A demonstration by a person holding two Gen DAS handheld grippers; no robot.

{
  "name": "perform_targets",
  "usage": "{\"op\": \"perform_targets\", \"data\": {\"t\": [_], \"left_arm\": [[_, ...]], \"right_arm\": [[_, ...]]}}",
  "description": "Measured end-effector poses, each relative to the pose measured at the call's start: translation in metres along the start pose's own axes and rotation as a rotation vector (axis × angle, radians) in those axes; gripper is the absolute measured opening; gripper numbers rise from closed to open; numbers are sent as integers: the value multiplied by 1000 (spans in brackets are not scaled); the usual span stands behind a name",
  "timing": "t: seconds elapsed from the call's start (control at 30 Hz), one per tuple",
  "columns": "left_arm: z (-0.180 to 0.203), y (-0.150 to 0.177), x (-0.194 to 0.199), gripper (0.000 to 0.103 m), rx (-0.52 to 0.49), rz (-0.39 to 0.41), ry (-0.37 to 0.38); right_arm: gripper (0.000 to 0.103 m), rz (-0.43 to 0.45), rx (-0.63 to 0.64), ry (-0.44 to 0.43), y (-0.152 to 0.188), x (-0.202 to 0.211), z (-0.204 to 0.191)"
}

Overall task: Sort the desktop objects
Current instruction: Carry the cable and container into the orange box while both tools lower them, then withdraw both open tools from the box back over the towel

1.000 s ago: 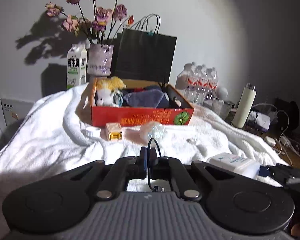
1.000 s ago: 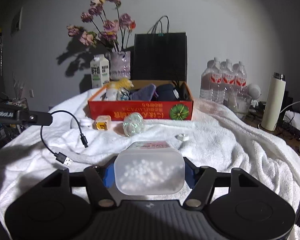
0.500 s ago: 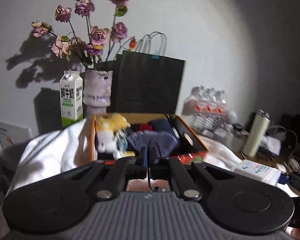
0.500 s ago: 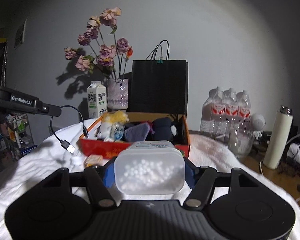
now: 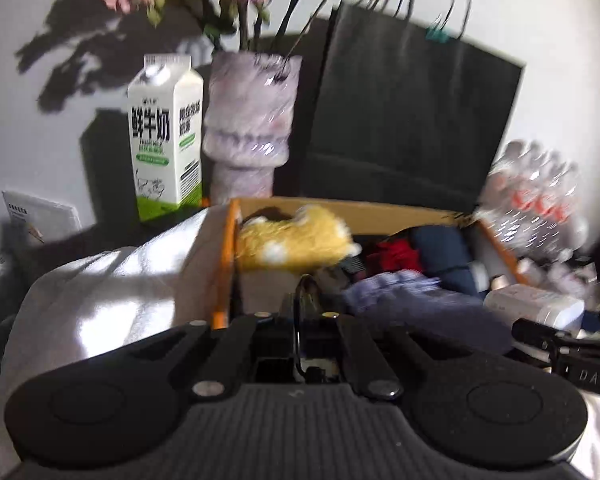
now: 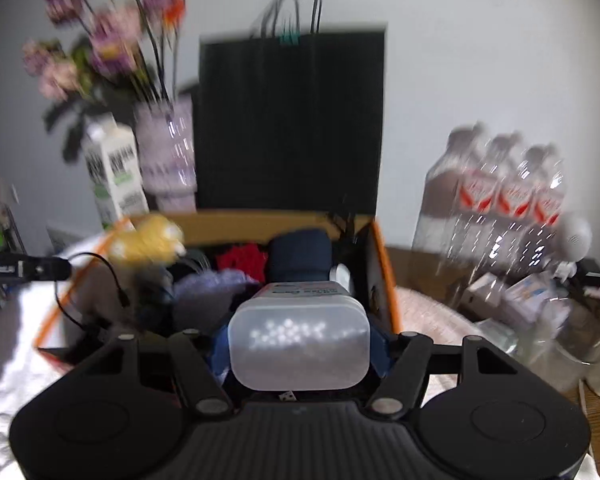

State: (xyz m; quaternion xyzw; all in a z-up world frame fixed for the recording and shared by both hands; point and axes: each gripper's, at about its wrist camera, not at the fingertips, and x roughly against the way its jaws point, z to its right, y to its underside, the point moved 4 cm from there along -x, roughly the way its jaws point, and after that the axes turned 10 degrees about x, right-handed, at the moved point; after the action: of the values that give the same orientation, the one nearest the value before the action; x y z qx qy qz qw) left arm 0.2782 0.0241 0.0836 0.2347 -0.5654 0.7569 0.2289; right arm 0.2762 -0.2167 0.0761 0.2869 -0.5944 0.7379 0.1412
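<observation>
The translucent white container [image 6: 299, 350], its small white beads showing through the wall, sits low and centre in the right wrist view, clamped between the fingers of the right gripper [image 6: 299, 344]. In the left wrist view the same container [image 5: 534, 307] lies at the right edge. A thin black cable [image 5: 300, 320] is pinched in the tightly clenched left gripper [image 5: 300, 324], low centre of that view; in the right wrist view the cable [image 6: 100, 280] droops from the gripper's tip at the left edge, over the box's left rim.

Behind both grippers is the orange cardboard box [image 6: 382, 276], mid-frame, holding a yellow plush toy [image 5: 296, 240], a red item [image 6: 242, 258], a dark blue bundle [image 6: 300, 254] and a lavender cloth [image 6: 216, 286]. The box rests on a white towel [image 5: 112, 292]. Behind it, against the wall, stand a milk carton [image 5: 166, 136], a vase of flowers [image 5: 252, 120] and a black paper bag [image 6: 292, 116]. Water bottles [image 6: 496, 196] fill the right side; all is blurred.
</observation>
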Motion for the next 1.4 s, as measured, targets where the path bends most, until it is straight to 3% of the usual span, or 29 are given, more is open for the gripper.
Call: {"op": "perform_targets", "data": {"t": [0.1,0.17,0.27,0.37,0.4,0.5,0.67,0.8,1.0,1.17,1.27,1.4], "left_arm": [[-8,5,-23,4,-32,-48,-48],[-11,9,-30,10,-42,-74,-44],[-14,14,-27,40,-60,-60,-49],[-12,13,-15,49,-76,-45,-21],[-11,11,-10,58,-86,-31,-24],[-8,7,7,76,-99,17,-41],[-7,9,32,91,-49,57,-100],[-7,20,64,96,-12,104,-72],[-1,51,114,103,-18,123,-57],[0,84,151,103,-46,126,-22],[-6,109,173,103,-50,139,0],[-22,146,194,103,-48,153,-17]], "right_arm": [[65,-42,28,-7,-2,-29,-13],[65,-52,45,-47,-3,-41,-26],[66,-35,123,-69,-5,-50,-44],[78,-60,152,-127,-6,-51,-52],[82,-61,145,-137,-6,-48,-50],[82,-31,114,-97,-8,-33,-39],[82,0,58,-52,-10,-3,-19],[83,50,61,-34,-4,32,-19],[86,104,60,-80,18,79,-35],[88,120,71,-116,49,116,-54],[95,140,82,-142,72,140,-65],[96,126,91,-157,110,160,-77]]}}
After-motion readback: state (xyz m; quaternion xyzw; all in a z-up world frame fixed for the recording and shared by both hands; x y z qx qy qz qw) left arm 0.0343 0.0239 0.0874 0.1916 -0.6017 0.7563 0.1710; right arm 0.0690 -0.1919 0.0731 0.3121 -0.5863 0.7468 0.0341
